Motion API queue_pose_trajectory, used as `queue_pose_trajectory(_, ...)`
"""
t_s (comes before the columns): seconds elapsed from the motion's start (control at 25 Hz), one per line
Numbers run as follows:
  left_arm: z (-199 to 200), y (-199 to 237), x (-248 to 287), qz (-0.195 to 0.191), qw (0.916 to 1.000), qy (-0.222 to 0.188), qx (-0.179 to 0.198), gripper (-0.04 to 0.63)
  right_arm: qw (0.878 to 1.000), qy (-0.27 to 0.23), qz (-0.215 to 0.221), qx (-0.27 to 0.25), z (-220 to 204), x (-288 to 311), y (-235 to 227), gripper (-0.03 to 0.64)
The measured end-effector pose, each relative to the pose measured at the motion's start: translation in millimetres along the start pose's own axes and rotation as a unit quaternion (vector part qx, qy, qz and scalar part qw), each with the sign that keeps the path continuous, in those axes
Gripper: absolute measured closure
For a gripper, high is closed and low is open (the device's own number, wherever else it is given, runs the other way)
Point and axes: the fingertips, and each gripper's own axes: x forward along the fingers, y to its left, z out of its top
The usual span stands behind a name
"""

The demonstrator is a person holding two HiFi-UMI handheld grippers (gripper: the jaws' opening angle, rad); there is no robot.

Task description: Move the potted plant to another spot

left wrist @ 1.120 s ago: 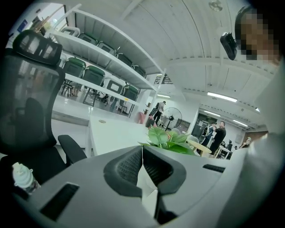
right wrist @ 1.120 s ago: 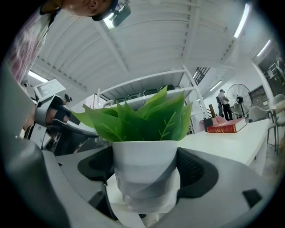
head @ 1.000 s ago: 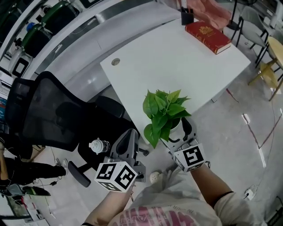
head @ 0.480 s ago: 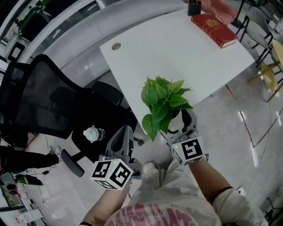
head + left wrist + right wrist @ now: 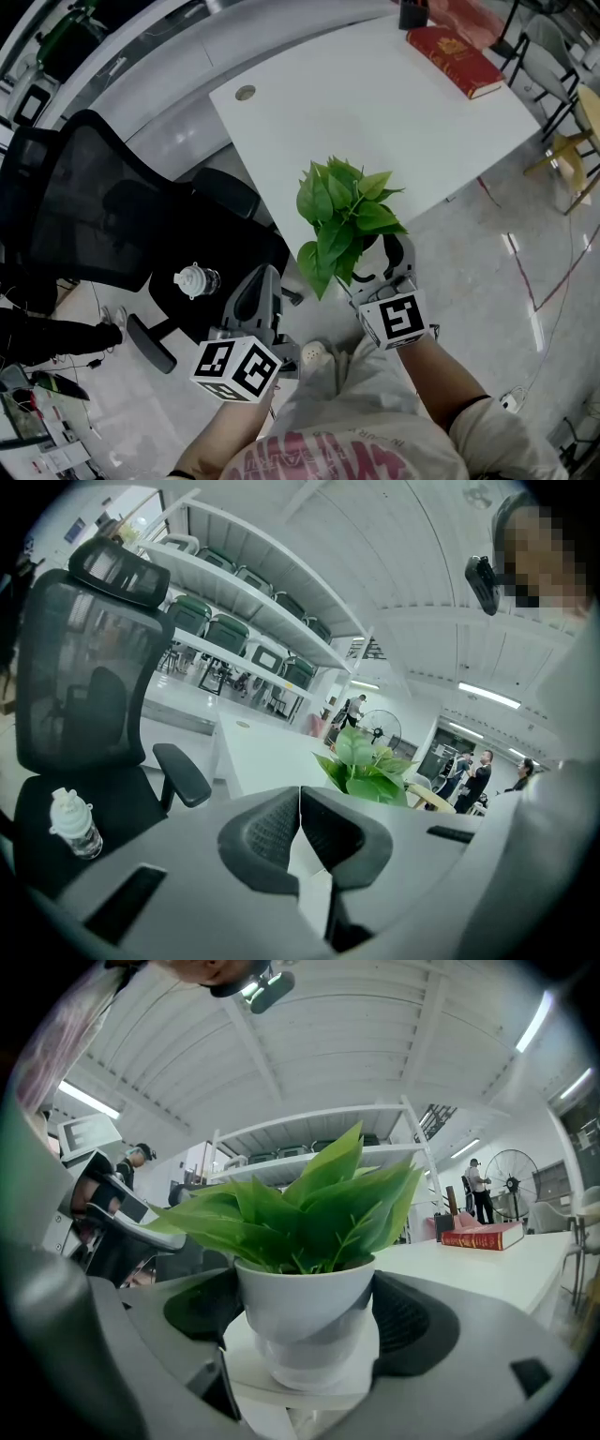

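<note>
The potted plant (image 5: 343,212) sits between the jaws of the right tool (image 5: 381,261) at the near edge of the table (image 5: 375,112). A book (image 5: 453,61) lies at the table's far right corner. The left tool (image 5: 262,286), jaws together, hangs left of the plant, beside a chair (image 5: 84,225) with a bottle (image 5: 192,279) on its seat.

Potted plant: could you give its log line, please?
right gripper: shut on green plant in white pot | left gripper: shut | at white table edge
</note>
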Motion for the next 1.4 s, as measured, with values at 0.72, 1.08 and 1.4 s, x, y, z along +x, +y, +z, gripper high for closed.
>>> queue_pose_trajectory(0.72, -16, 11, -3, 0.01, 0.9998, 0.008, -0.013, 0.571, 1.0, -0.004, -0.009, -0.024, -6, 2, -2, 0.153)
queue_pose_trajectory(1.08, -21, 14, -7, 0.008, 0.9998, 0.013, -0.016, 0.571, 1.0, 0.015, -0.02, -0.014, -16, 0, -1, 0.153)
queue_pose_trajectory(1.4, -21, 10, -12, 0.002, 0.9998, 0.011, -0.018, 0.571, 0.999, 0.033, -0.027, -0.006, -24, -8, -2, 0.153)
